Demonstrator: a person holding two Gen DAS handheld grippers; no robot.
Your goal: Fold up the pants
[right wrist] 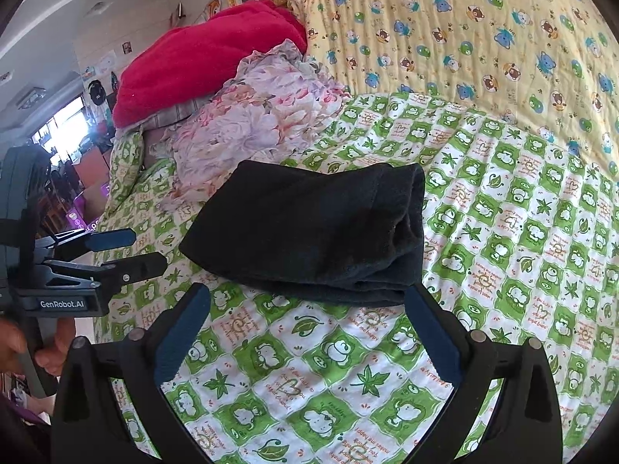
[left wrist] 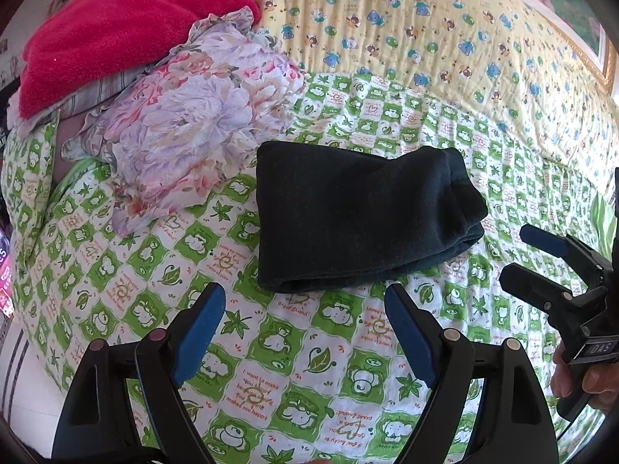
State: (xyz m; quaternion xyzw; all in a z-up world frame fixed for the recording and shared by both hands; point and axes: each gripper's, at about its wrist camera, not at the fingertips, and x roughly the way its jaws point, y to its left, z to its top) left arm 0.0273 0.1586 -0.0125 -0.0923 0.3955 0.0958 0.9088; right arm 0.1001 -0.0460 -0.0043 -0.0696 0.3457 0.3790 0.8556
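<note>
The black pants (left wrist: 363, 216) lie folded into a compact bundle on my green-and-white quilt (left wrist: 301, 352), just ahead of both tools. They look like soft, thick knit: light, limp, not slippery, likely to sag if lifted by one corner. The stacked layers show at the right end and along the near edge, so I judge the best hold is across that thick near fold, pinching all layers together. My left gripper (left wrist: 305, 313) has its jaws spread wide with nothing between them; my right gripper (right wrist: 307, 309) is spread wide too, empty, one tip just beside the bundle's near right corner. A floral cloth (left wrist: 201, 116) and red blanket (left wrist: 127, 27) crowd the far left; open quilt lies near and right.
</note>
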